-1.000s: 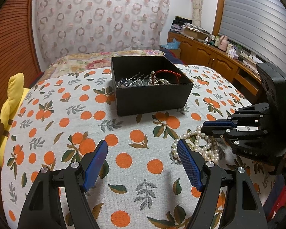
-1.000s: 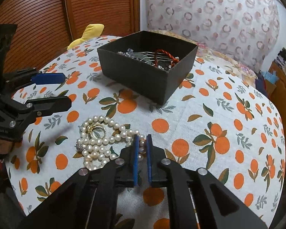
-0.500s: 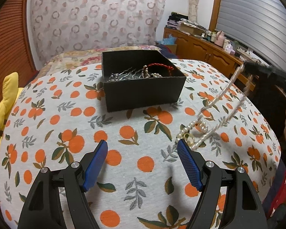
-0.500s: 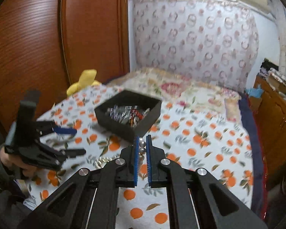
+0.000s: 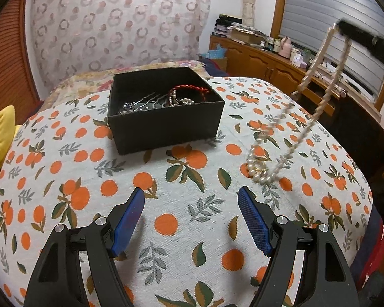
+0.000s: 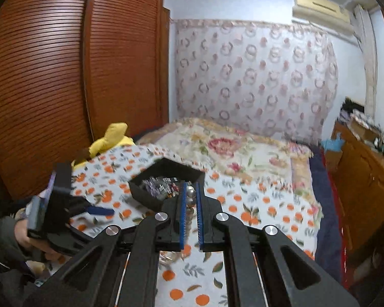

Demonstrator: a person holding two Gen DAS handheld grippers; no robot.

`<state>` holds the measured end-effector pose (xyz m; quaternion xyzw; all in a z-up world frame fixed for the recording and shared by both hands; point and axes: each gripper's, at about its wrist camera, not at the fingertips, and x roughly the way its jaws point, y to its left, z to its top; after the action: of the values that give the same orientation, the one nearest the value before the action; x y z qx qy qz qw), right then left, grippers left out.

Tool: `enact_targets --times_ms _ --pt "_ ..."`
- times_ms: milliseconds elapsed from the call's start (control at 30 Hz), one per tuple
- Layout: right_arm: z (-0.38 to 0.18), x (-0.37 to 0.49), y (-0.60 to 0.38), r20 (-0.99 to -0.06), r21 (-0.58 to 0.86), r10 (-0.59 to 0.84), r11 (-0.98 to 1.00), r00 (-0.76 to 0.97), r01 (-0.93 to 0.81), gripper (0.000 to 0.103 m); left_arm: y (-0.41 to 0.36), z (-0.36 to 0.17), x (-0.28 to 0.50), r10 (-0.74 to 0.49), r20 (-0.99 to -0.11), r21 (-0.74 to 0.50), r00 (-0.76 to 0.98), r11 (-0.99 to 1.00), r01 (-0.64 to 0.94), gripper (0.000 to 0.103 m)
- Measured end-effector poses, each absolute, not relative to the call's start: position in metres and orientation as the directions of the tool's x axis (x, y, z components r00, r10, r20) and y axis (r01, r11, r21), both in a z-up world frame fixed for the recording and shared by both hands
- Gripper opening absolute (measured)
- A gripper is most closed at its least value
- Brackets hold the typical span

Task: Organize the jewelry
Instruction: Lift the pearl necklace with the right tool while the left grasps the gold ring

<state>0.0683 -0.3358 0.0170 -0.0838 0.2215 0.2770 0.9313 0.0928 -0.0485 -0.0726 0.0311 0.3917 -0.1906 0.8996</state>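
pearl necklace is being dangled from the closed right claw, low end trailing on the orange-print bedspread, right of black jewelry box | limp, light, swinging; strand is being pinched between beads | left claw is being held open, empty

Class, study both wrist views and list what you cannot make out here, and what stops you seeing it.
- Pearl necklace: left wrist view, motion blur; whether its low end touches the tablecloth is unclear.
- Right claw: left wrist view, cut off by the frame edge.
- Black box contents: right wrist view, blurred, partly behind the claw's fingers.
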Motion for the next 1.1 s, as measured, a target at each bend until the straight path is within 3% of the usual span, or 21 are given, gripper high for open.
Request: enact_targets --times_ms 367,967,1100 --pt "0.06 0.058 -0.334 -0.399 -0.105 0.436 0.852 0.806 -0.513 0.008 -0.059 -0.067 0.094 -0.343 -0.711 -0.103 0.614 0.914 0.392 0.072" --pt "0.02 0.078 -0.42 -0.461 -0.06 0.297 0.93 0.836 -0.364 0.008 -0.167 -0.079 0.118 -0.428 -0.753 -0.117 0.5 0.834 0.539 0.072" --pt "0.018 0.079 -0.423 -0.459 -0.052 0.302 0.93 0.836 -0.364 0.008 -0.181 -0.087 0.121 -0.412 -0.768 -0.099 0.49 0.832 0.546 0.062"
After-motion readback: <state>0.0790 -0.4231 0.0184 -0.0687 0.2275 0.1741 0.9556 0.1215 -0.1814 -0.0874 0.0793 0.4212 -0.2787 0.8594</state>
